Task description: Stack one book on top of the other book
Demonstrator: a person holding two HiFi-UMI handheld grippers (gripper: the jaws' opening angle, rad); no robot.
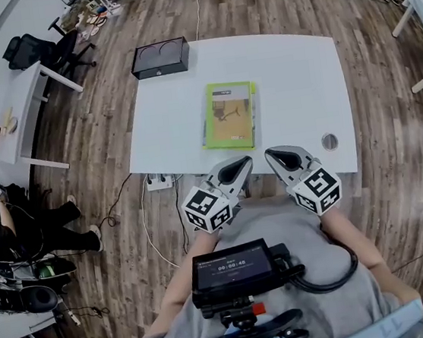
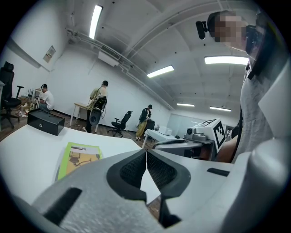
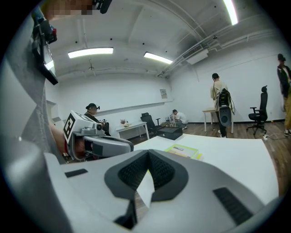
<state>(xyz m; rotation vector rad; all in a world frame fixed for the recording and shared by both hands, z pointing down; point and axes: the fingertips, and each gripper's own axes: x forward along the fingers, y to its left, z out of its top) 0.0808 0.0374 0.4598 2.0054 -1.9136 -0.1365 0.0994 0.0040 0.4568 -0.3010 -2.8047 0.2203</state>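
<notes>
Thin green books (image 1: 228,115) stacked mid-surface (image 1: 300,77), which is smooth and white.
At the near edge, left tool (image 1: 243,163) and right tool (image 1: 272,154), ribbed black jaws pressed together, empty.

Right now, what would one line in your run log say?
left gripper: shut, empty | right gripper: shut, empty | green book: flat on table | lower book: edge peeking out beneath | grippers: clear of books

Quick count: one white table (image 1: 300,77), looks like two books (image 1: 228,115) stacked mid-table, one black box (image 1: 160,58) at its far left corner, one grommet (image 1: 330,141) near the front right corner, two grippers: left gripper (image 1: 243,163), right gripper (image 1: 275,154).
</notes>
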